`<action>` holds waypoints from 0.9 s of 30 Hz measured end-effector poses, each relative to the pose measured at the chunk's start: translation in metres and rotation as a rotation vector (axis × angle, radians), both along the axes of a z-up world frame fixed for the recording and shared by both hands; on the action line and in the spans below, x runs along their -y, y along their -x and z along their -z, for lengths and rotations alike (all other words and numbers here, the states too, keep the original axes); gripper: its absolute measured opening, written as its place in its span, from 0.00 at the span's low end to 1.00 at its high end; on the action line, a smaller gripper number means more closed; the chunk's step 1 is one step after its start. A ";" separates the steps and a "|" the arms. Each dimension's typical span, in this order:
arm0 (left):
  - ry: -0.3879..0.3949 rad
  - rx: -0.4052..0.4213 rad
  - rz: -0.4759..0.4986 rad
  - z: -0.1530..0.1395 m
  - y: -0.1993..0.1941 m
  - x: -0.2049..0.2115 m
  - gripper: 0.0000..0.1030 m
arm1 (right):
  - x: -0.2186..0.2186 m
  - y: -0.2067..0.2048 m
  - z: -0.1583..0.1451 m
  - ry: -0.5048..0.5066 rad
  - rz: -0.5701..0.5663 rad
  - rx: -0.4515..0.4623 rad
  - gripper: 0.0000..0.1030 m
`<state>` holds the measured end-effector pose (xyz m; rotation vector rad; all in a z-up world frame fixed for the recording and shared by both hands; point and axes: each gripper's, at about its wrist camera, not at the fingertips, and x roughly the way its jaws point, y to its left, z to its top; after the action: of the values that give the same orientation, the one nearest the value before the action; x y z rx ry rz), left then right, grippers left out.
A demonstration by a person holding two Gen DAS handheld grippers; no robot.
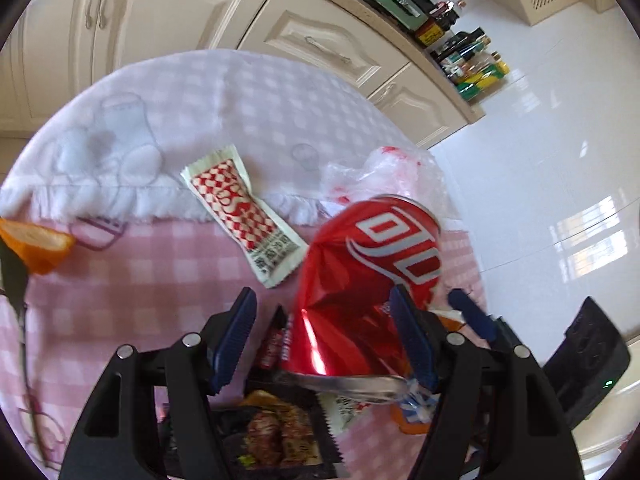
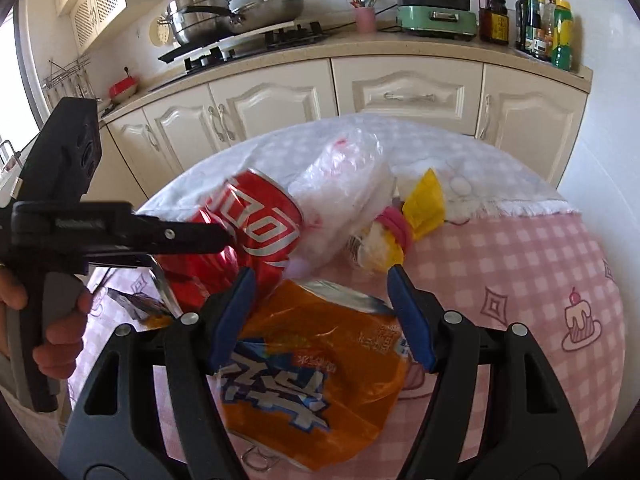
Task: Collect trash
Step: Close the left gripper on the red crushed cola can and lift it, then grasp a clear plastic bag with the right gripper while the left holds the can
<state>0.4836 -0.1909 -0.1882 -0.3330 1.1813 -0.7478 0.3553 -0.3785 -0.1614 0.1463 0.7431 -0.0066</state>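
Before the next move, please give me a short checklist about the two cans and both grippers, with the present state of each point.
1. Red can sits between the left gripper fingers: ok.
2. Left pads press the red can: cannot tell.
3. Orange can sits between the right gripper fingers: ok.
4. Right pads press the orange can: cannot tell.
5. Cans are undamaged: not ok, both crushed.
6. Other trash is cleared: not ok, red-checked packet and plastic bag remain on the tablecloth.
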 end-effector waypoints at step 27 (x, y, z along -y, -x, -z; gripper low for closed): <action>-0.283 0.577 -0.397 -0.116 0.096 -0.049 0.21 | 0.027 -0.066 -0.029 -0.120 0.059 -0.039 0.66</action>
<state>0.3875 -0.1423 -0.0720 -0.0948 0.6303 -0.2872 0.4215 -0.4056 -0.1321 0.2828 0.7780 -0.0209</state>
